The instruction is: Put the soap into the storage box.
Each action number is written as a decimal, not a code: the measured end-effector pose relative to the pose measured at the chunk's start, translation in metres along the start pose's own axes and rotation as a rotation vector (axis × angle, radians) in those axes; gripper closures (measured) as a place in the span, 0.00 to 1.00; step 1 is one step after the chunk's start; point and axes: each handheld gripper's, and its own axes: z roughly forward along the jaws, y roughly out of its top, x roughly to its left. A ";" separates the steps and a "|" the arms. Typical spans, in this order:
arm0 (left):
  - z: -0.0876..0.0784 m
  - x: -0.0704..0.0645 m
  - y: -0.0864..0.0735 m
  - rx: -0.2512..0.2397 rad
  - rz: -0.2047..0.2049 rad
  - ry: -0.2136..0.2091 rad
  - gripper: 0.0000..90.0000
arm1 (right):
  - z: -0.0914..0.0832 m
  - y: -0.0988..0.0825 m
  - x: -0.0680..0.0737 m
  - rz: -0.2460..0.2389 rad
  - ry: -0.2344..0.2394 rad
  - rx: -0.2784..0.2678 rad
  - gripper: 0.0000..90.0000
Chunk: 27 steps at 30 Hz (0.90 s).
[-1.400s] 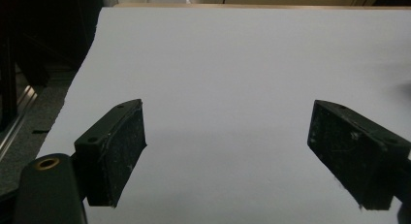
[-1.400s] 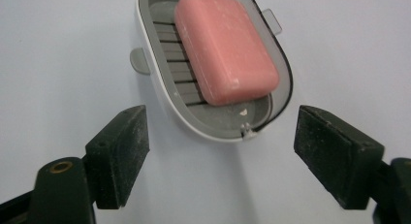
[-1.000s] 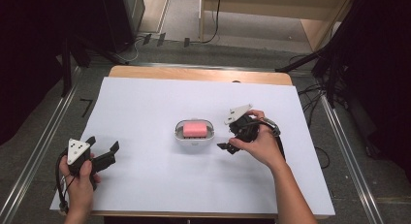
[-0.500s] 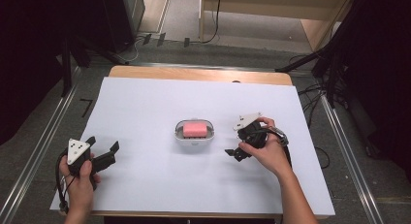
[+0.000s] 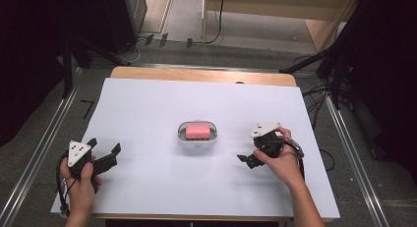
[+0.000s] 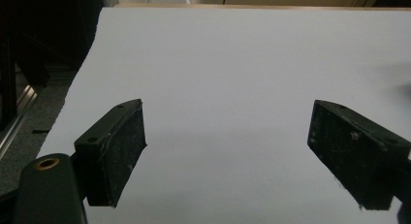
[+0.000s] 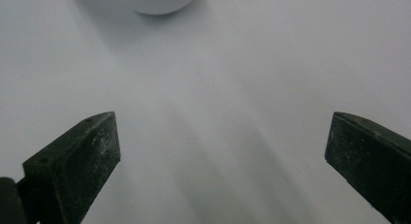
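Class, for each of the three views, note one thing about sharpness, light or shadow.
High view: even light on the white table sheet, dark surroundings. Left gripper view: the left claw sharp, faint shadow on the sheet. Right gripper view: soft focus, the white dish blurred at the top edge.

High view: white sheet (image 5: 147, 119) evenly lit from overhead, surroundings dark; right gripper view soft, dish rim at 12 o'clock blurred.

In the right gripper view the white dish (image 7: 154, 1) is cut off by the top edge, so what lies in it cannot be seen. In the high view the right claw (image 5: 248, 159) is partly hidden under the hand (image 5: 280, 160), and the pink block (image 5: 197, 130) is too small to identify.
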 end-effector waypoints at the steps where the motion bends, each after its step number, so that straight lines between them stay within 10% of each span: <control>1: 0.000 0.000 0.000 0.000 0.000 0.000 0.16 | 0.000 0.000 0.000 0.000 0.000 0.000 0.00; 27: 0.000 0.000 0.000 0.001 -0.002 -0.001 0.16 | -0.037 -0.061 -0.011 0.136 -0.053 -0.091 0.00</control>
